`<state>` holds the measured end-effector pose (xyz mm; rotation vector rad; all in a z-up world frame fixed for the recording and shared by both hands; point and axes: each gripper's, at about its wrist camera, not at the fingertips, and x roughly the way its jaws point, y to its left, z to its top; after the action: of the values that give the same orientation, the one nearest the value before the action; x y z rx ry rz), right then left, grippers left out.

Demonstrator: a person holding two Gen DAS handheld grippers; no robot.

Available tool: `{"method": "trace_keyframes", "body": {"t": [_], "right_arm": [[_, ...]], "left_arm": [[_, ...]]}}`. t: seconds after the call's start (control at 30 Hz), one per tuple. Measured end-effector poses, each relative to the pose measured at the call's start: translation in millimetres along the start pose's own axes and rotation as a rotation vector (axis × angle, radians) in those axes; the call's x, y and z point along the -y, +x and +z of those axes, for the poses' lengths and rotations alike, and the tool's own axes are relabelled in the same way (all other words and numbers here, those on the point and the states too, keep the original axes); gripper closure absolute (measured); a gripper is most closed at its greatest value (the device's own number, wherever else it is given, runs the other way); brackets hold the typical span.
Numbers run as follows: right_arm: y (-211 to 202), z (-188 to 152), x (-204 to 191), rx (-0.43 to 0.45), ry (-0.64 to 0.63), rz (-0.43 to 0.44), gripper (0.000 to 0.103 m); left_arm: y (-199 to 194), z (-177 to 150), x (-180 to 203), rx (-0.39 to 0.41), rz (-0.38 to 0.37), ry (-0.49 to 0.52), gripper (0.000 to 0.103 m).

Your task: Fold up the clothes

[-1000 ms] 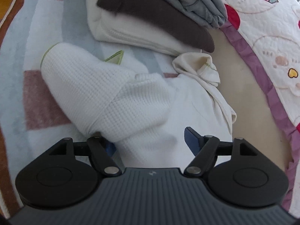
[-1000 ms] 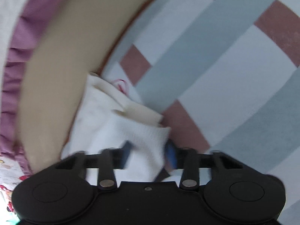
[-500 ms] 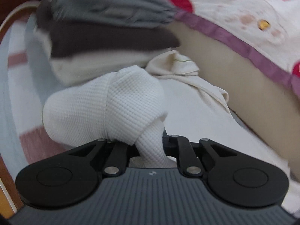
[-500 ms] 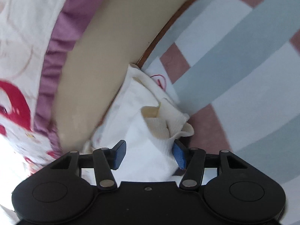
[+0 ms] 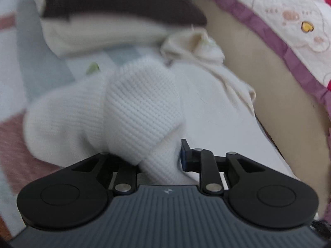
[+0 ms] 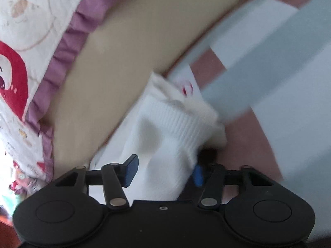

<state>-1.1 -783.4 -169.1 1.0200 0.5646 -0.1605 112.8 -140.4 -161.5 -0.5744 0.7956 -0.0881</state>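
A white waffle-knit garment lies bunched on a striped rug, with a cream part behind it. My left gripper is shut on a fold of the garment, which bulges up over the left finger. In the right wrist view the same white garment runs between the fingers of my right gripper. The jaws there stand partly apart with cloth between them; the blur hides whether they pinch it.
A stack of folded clothes, grey over dark brown over cream, sits on the rug behind the garment. A beige bed side with a purple-trimmed quilt runs along the right. It also shows in the right wrist view.
My left gripper closed on the waffle-knit fold and lifted it toward the stack. My right gripper moved along the garment's edge near the bed, and cloth now lies between its fingers.
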Motion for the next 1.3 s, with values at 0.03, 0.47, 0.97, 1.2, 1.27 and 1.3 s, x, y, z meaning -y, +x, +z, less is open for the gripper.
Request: {"method": "trace_keyframes", "body": {"t": [0.03,0.47,0.97,1.2,1.27,1.3], "right_arm": [[4.9,0.5,-1.6,0.006,-0.023,-0.029,0.091],[-151.4,-19.2,-30.5,0.115,-0.170,-0.090,0.096],[-263.3,-152.7,7.4,-0.048,-0.418,-0.279,0.095],[-272.6,-146.2,39.0,-0.123,-0.319,-0.371,0.060],[-295.8,-138.2,39.0,-0.069,-0.350,-0.417,0.057],[-306.7,-132.6,37.6,-0.039,-0.368,-0.421,0.057]], "left_arm": [[-3.7,0.8,5.4,0.009,0.011,0.047,0.093],[-133.7,-42.0,46.5,0.139,-0.130,0.204,0.094],[-216.6,-121.9,6.7,0.023,-0.004,0.232,0.094],[-191.4,-122.9,-16.4,-0.225,0.150,0.170,0.083],[-206.7,-113.4,-10.9,-0.204,0.140,0.186,0.080],[-214.2,-109.4,-4.5,-0.194,0.135,0.213,0.078]]}}
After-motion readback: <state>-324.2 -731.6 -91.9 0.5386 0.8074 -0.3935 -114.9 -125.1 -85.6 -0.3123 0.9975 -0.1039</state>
